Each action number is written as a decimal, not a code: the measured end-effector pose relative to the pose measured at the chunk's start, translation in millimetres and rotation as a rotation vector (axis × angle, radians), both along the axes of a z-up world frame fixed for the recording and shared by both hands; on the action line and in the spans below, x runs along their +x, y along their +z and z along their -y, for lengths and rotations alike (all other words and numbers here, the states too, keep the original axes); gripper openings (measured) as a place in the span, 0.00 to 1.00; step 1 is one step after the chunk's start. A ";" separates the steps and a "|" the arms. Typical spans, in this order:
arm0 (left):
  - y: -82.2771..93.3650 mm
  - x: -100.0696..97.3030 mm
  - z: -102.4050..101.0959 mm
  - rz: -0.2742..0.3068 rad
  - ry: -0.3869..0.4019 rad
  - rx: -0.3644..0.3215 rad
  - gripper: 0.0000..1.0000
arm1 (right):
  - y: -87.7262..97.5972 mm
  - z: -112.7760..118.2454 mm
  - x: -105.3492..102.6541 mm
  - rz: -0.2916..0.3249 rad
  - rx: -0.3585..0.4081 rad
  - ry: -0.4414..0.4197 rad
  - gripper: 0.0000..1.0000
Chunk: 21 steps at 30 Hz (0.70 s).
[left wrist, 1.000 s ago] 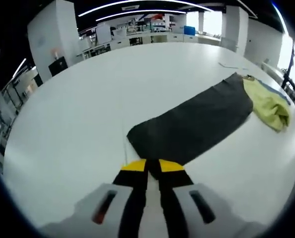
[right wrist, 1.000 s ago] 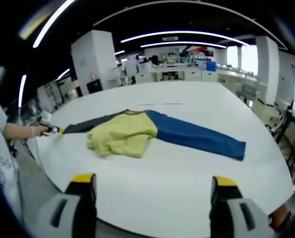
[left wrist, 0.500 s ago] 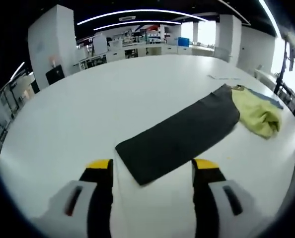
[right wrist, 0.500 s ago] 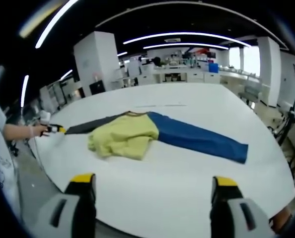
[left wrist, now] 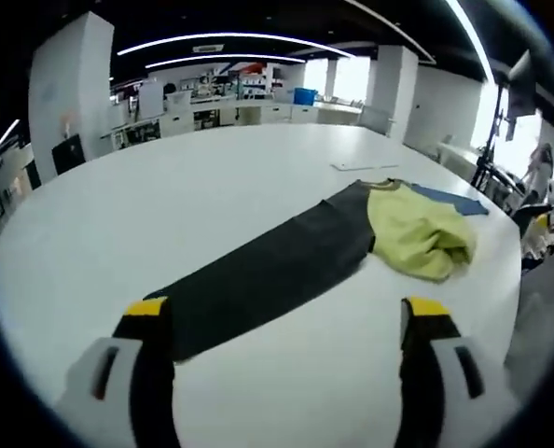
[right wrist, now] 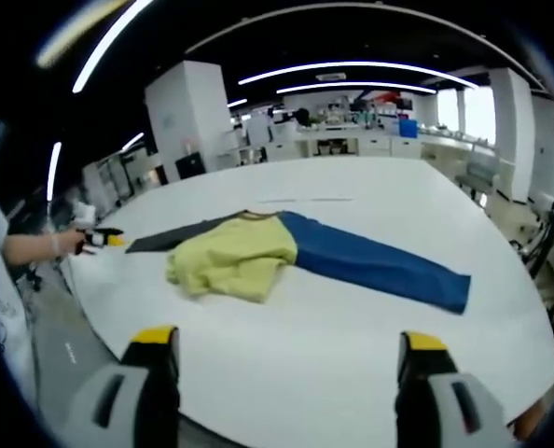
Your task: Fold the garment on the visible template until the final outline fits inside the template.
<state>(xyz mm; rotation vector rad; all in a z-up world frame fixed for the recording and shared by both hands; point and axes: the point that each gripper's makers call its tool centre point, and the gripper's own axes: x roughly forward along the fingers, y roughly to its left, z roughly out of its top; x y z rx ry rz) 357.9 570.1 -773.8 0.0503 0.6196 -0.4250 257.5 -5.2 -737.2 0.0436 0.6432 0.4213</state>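
Observation:
A garment lies on the round white table (left wrist: pixel 212 177): a dark grey sleeve (left wrist: pixel 258 275) stretched flat toward me, a crumpled yellow body (left wrist: pixel 417 233), and a blue sleeve (left wrist: pixel 450 198) beyond it. My left gripper (left wrist: pixel 286 322) stands open just short of the grey sleeve's end, holding nothing. In the right gripper view the yellow body (right wrist: pixel 232 261) sits mid-table, with the blue sleeve (right wrist: pixel 380 269) spread to the right and the grey sleeve (right wrist: pixel 179 235) to the left. My right gripper (right wrist: pixel 288 353) hangs open over the table's near edge, well short of the garment. The left gripper (right wrist: pixel 104 238) appears at far left, held by a hand.
A thin pale line (right wrist: pixel 305 198) is marked on the table behind the garment. White pillars, benches and shelves stand far behind. A person's sleeve (right wrist: pixel 2 308) shows at the left edge of the right gripper view. Wide bare tabletop surrounds the garment.
My left gripper opened, let go of the grey sleeve's end and drew back; the sleeve now lies flat. The right gripper has barely moved.

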 end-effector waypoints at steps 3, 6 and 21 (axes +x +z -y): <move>3.8 -4.1 6.1 -0.001 -0.004 -0.001 0.99 | 0.1 2.6 0.3 -0.002 0.003 0.018 0.98; 13.0 -11.6 25.1 0.007 0.003 -0.024 0.99 | 1.8 10.1 2.6 0.002 0.007 0.031 0.98; 36.6 -38.1 112.4 0.035 -0.029 -0.045 0.98 | 11.0 43.4 25.0 0.040 0.031 0.086 0.98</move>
